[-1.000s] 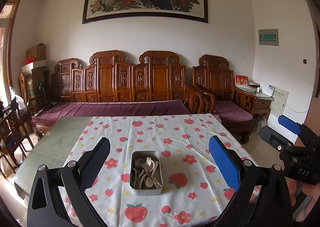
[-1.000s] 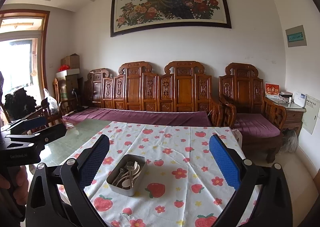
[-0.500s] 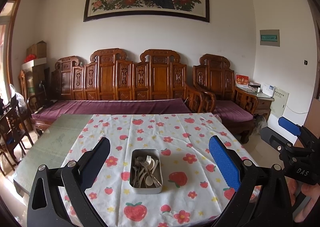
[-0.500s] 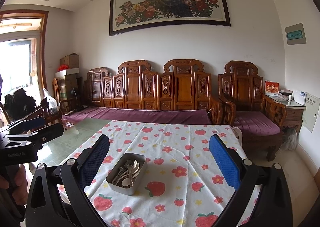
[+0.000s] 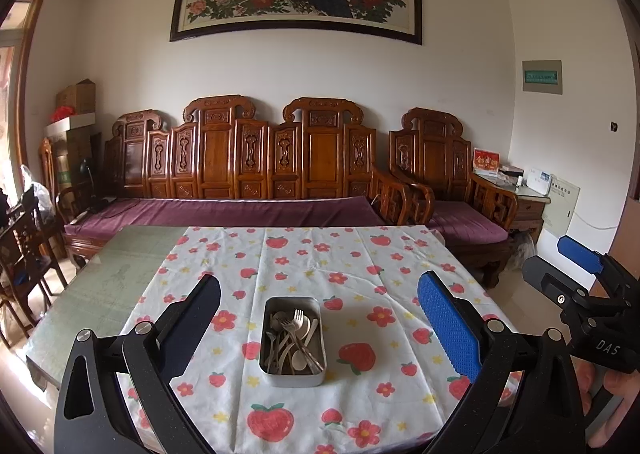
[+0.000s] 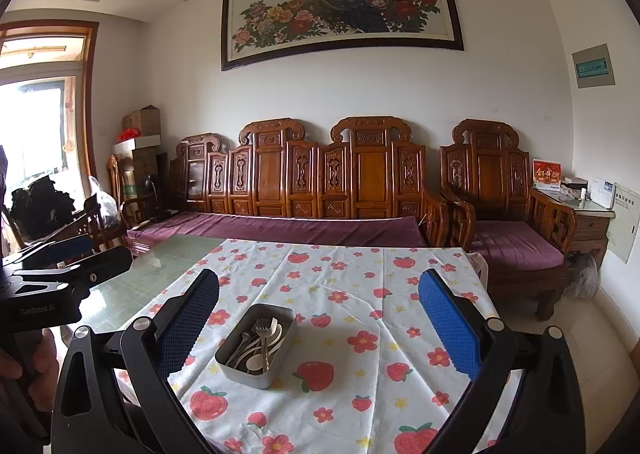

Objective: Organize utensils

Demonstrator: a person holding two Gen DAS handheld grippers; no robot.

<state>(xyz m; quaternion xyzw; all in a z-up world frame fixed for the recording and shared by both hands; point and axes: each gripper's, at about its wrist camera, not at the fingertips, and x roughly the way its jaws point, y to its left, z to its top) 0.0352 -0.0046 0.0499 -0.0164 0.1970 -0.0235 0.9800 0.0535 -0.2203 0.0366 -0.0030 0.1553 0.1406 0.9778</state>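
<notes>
A rectangular metal tin sits on the flowered tablecloth. It holds several utensils: forks and spoons in a loose heap. My left gripper is open and empty, held above the near table edge with the tin between its fingers in view. My right gripper is open and empty; the tin with its utensils lies a little left of its centre. The right gripper also shows at the right edge of the left wrist view, and the left gripper at the left edge of the right wrist view.
The cloth covers the right part of a glass-topped table. A carved wooden sofa with purple cushions stands behind the table, an armchair to its right. Dark chairs stand at the table's left.
Both grippers have drifted slightly; the tin sits a touch higher in both views. Nothing was taken hold of or let go.
</notes>
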